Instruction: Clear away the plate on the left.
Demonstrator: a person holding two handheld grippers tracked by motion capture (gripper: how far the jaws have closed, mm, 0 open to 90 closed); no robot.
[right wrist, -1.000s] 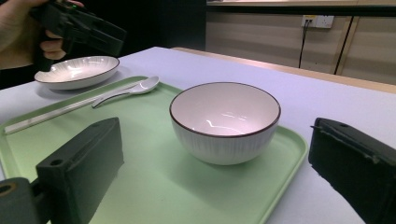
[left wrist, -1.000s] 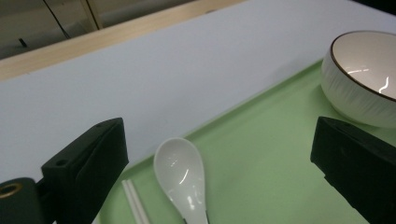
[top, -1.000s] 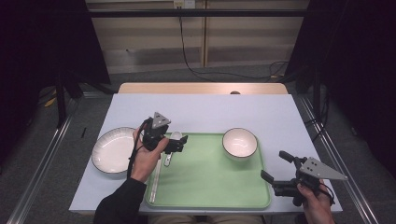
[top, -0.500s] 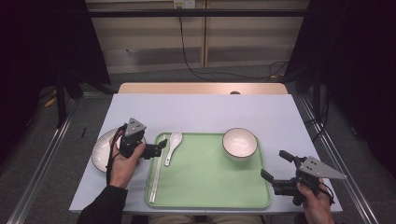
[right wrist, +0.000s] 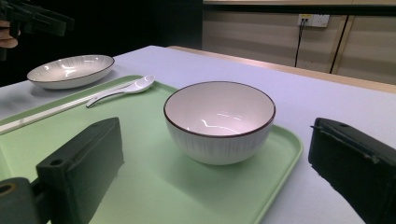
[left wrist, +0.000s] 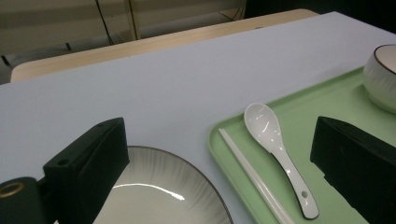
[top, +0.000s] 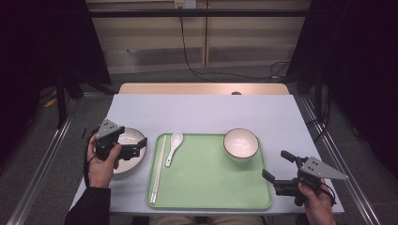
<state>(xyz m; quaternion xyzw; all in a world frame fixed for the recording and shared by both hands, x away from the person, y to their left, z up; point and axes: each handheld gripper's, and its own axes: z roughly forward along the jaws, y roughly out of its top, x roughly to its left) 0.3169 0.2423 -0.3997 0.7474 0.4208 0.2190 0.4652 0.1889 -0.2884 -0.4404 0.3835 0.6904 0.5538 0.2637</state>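
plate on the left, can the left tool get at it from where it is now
Probably yes. The left tool hangs open right over the plate, and in the left gripper view the plate's rim lies bare between the jaws. The chopsticks and spoon lie off to the side on the tray.

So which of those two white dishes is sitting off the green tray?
The shallow plate, on the bare table left of the tray, under the left gripper. The deeper bowl stands on the tray.

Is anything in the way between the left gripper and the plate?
Nothing visible is. The left gripper hangs open right over the plate, its fingers apart with only air beneath. The spoon lies aside on the tray.
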